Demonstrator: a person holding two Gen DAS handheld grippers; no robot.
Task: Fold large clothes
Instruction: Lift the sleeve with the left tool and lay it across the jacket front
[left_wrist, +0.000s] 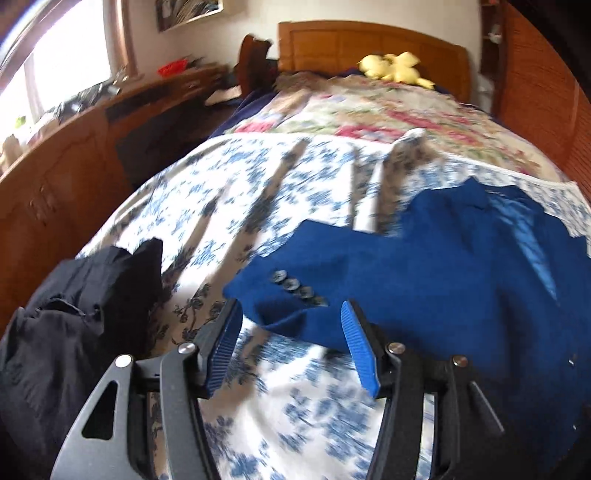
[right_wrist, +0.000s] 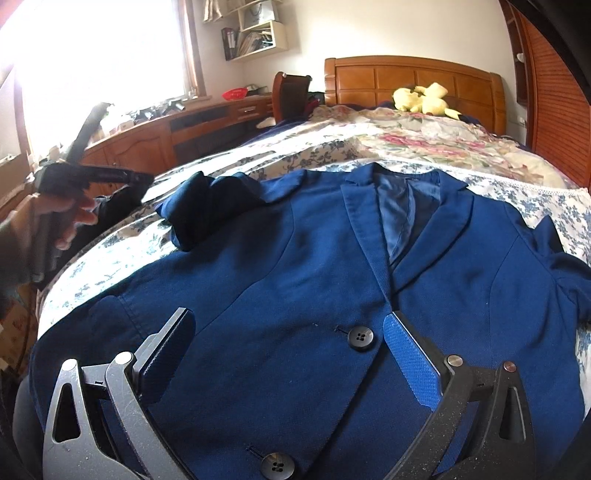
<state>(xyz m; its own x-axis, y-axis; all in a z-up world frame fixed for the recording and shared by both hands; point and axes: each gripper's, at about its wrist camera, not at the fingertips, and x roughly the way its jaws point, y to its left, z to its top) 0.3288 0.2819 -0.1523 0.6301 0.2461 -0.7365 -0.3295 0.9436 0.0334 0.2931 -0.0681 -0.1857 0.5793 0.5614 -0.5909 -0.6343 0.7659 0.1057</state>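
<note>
A blue blazer (right_wrist: 295, 273) lies face up on the bed, buttoned, collar toward the headboard. In the left wrist view the blazer (left_wrist: 443, 266) lies at the right, with its sleeve cuff (left_wrist: 280, 291), which has several dark buttons, stretched out to the left. My left gripper (left_wrist: 290, 314) is open, just in front of that cuff, holding nothing. My right gripper (right_wrist: 288, 325) is open and empty, low over the blazer's front by its upper button (right_wrist: 359, 338). The left gripper also shows in the right wrist view (right_wrist: 144, 184), held in a hand at the far left.
The bed has a blue-flowered white sheet (left_wrist: 258, 192) and a pink floral quilt (right_wrist: 424, 144) beyond. A black garment (left_wrist: 74, 314) lies at the bed's left edge. A yellow plush toy (right_wrist: 424, 98) sits by the wooden headboard (right_wrist: 413, 79). A wooden desk (right_wrist: 166, 129) runs along the left.
</note>
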